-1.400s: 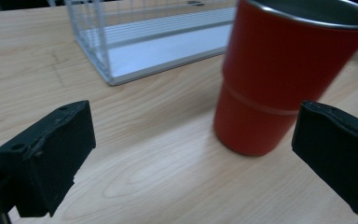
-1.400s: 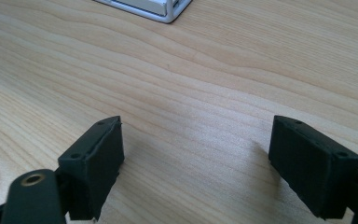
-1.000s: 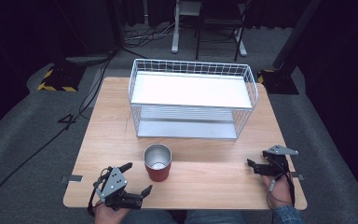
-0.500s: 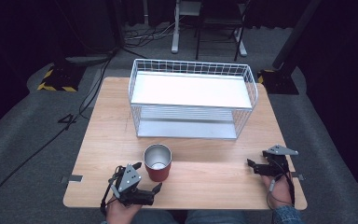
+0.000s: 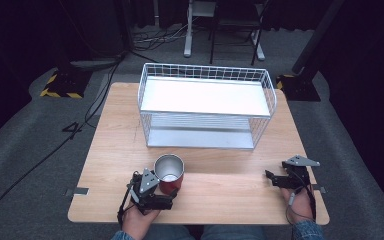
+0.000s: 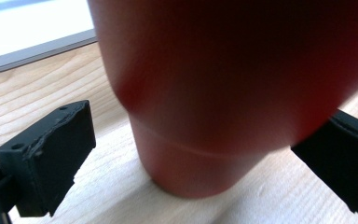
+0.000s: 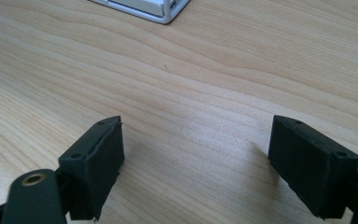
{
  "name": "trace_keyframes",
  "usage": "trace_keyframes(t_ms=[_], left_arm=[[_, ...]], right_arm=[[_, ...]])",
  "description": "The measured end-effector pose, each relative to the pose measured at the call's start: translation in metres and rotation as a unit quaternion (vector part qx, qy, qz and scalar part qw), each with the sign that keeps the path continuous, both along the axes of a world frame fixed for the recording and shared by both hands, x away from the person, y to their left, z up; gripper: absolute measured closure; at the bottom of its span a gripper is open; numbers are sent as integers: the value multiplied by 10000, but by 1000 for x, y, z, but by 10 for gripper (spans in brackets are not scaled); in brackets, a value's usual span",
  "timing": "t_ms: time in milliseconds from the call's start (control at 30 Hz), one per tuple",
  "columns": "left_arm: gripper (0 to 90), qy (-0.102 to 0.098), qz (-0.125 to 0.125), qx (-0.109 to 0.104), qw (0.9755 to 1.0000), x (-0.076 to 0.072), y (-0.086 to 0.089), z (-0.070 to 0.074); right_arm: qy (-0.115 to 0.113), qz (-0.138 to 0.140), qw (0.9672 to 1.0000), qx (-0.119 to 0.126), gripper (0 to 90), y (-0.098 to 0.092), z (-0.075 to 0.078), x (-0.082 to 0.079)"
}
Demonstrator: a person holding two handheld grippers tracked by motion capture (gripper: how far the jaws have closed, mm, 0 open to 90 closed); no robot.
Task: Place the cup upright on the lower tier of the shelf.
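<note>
I am positioning left gripper (image 5: 166, 196) at red metal cup with steel rim (image 5: 169, 173), standing upright before white wire basket (image 5: 206, 105); jaws spread wide, cup between, nothing clamped. Right gripper (image 5: 272, 178) resting open, well apart.

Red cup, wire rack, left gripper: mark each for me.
red cup (image 5: 169, 168): high view, on its metal inside near the rim.
wire rack (image 5: 205, 97): high view, on the white top shelf.
left gripper (image 5: 166, 196): high view, midway between its fingertips, beside the cup's base.
</note>
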State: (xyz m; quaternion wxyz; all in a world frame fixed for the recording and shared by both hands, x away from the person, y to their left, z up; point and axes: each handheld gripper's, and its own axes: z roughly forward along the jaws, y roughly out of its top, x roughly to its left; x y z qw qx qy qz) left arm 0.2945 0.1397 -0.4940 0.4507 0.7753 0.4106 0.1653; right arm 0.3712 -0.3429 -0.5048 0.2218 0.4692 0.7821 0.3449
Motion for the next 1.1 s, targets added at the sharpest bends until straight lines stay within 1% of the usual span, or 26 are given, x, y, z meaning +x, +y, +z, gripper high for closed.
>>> trace_keyframes(t_ms=[133,200,233,400,533,600,633,667,700,1100], left_arm=[[20,119,-120,-285,9995,6,0,-3],[35,165,-98,-301,9994,9,-1,-5],[53,131,-128,-312,9993,10,-2,-5],[63,-46,-229,-258,9994,11,-4,-6],[95,-177,-261,-213,9993,11,-7,-6],[125,-268,-256,-96,9993,10,-9,-6],[140,-340,-244,26,9991,10,-9,-6],[150,-345,-231,85,9991,9,-10,-6],[157,-349,-216,102,9991,9,-11,-6],[163,-334,-232,131,9991,9,-10,-5]], right_arm=[[-10,-9,10000,-9,189,0,0,0],[-14,-6,10000,-12,189,0,0,0],[-15,-7,10000,-17,190,0,0,0],[-36,-26,10000,-27,192,1,0,-1],[-58,-48,10000,-43,195,1,0,-1],[-63,-57,10000,-46,196,1,0,-1],[-60,-53,10000,-51,196,1,0,-1],[-62,-57,9999,-55,197,1,0,-1],[-71,-57,9999,-63,197,1,0,-1],[-97,-81,9999,-83,203,1,0,-2]])
